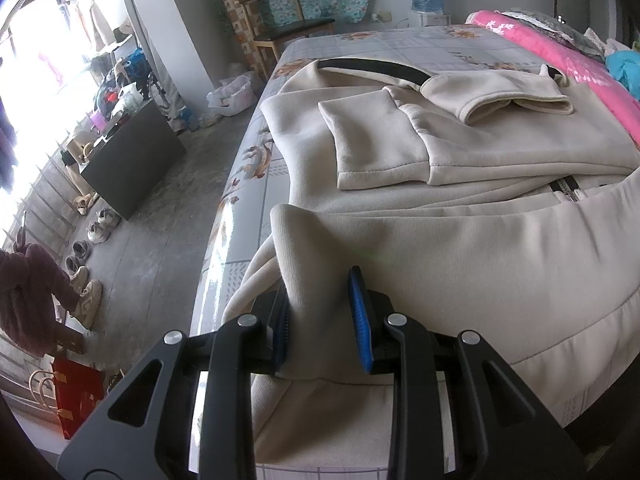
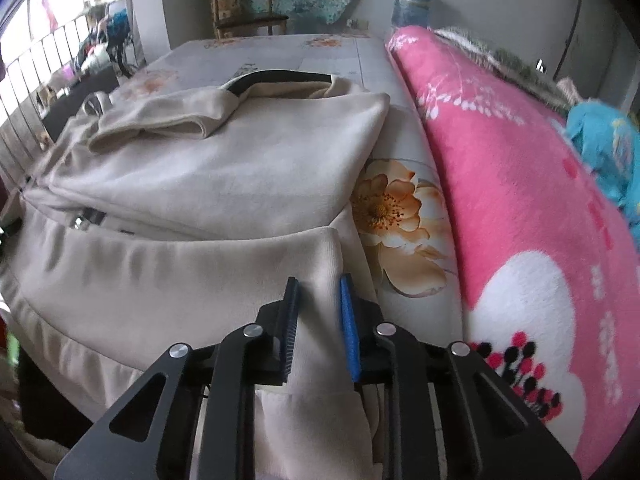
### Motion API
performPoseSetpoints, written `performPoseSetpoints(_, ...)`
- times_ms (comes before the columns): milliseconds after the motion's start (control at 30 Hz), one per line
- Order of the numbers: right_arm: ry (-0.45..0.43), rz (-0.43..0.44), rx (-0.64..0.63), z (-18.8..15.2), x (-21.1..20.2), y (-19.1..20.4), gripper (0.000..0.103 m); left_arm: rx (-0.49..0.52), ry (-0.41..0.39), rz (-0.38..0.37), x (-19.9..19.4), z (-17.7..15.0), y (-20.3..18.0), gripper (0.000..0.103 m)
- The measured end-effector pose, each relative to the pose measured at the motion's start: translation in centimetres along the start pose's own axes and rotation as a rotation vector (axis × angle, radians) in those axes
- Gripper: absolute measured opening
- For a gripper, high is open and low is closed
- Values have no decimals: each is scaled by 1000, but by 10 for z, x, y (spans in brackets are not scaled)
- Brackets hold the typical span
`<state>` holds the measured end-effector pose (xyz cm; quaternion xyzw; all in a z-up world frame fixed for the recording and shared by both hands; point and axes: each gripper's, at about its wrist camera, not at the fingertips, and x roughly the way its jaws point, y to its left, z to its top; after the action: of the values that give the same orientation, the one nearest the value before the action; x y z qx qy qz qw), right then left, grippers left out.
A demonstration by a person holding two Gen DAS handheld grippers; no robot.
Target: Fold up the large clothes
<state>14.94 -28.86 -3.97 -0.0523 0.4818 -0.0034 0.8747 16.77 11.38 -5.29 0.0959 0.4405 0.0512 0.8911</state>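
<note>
A large beige zip-up sweatshirt (image 1: pixel 460 240) lies on the bed, sleeves folded in over its body, black collar band at the far end. My left gripper (image 1: pixel 320 312) is shut on the sweatshirt's near left hem corner, the cloth bunched between the blue pads. In the right wrist view the same sweatshirt (image 2: pixel 208 176) fills the middle. My right gripper (image 2: pixel 320 308) is shut on its near right hem corner, lifted and drawn over the lower body. The zipper pull (image 2: pixel 82 218) shows at the left.
The bed (image 1: pixel 400 44) has a floral sheet (image 2: pixel 400 208). A pink blanket (image 2: pixel 520 200) lies along its right side with a blue cloth (image 2: pixel 604 148) on it. A wooden chair (image 1: pixel 280 28) stands beyond the bed. Shoes (image 1: pixel 88 248) and a dark cabinet (image 1: pixel 132 160) stand on the floor at left.
</note>
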Motion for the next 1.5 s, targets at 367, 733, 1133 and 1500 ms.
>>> performPoseSetpoints(367, 4, -77, -49, 0, -1, 10, 18, -4, 0, -4, -1, -1, 1, 27)
performPoseSetpoints(733, 7, -89, -51, 1, -2, 12, 18, -5, -1, -4, -1, -1, 1, 27)
performPoseSetpoints(1133, -6, -110, -55, -1, -4, 14, 13, -5, -3, -5, -1, -1, 1, 27)
performPoseSetpoints(1500, -16, -120, -41, 0, -6, 14, 8, -3, -5, -6, -1, -2, 2, 26)
